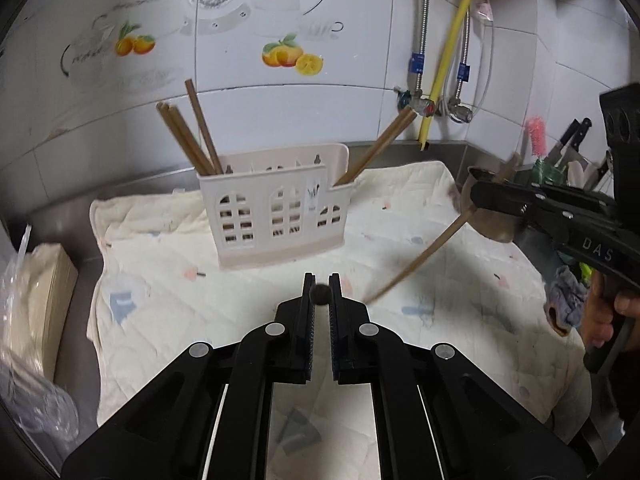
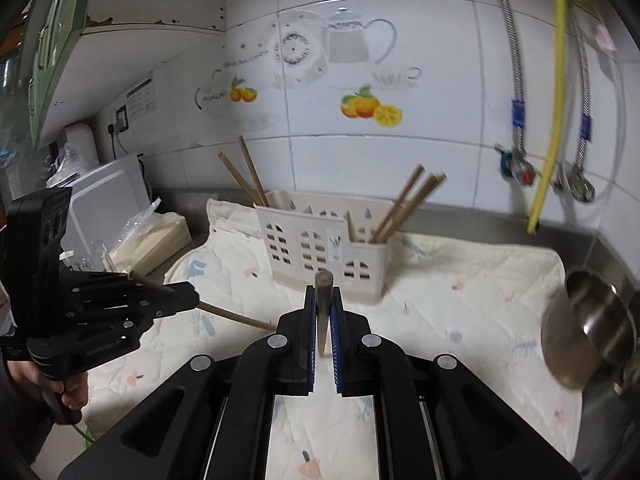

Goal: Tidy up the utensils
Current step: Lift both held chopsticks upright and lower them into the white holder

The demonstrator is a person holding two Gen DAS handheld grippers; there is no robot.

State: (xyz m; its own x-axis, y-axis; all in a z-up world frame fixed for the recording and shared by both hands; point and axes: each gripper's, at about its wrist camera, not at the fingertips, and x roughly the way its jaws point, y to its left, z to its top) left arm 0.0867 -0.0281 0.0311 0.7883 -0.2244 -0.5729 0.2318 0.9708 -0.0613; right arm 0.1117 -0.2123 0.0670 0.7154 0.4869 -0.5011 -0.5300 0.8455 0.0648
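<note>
A cream utensil holder (image 1: 276, 210) stands on a pale quilted mat (image 1: 240, 320) and holds several chopsticks (image 1: 192, 136); it also shows in the right wrist view (image 2: 320, 248). My left gripper (image 1: 321, 294) is shut on one chopstick, seen end-on between its fingers and from the side in the right wrist view (image 2: 236, 316). My right gripper (image 2: 323, 300) is shut on a flat metal handle (image 2: 323, 304); in the left wrist view it (image 1: 476, 196) holds a long thin handle (image 1: 416, 262) with a metal ladle bowl (image 1: 490, 216) at its tip.
A steel counter and tiled wall with hoses and valves (image 1: 424, 104) lie behind. A stack of cream cloths in plastic (image 1: 36, 304) sits at the left. Knives and a pink brush (image 1: 560, 148) stand at the far right.
</note>
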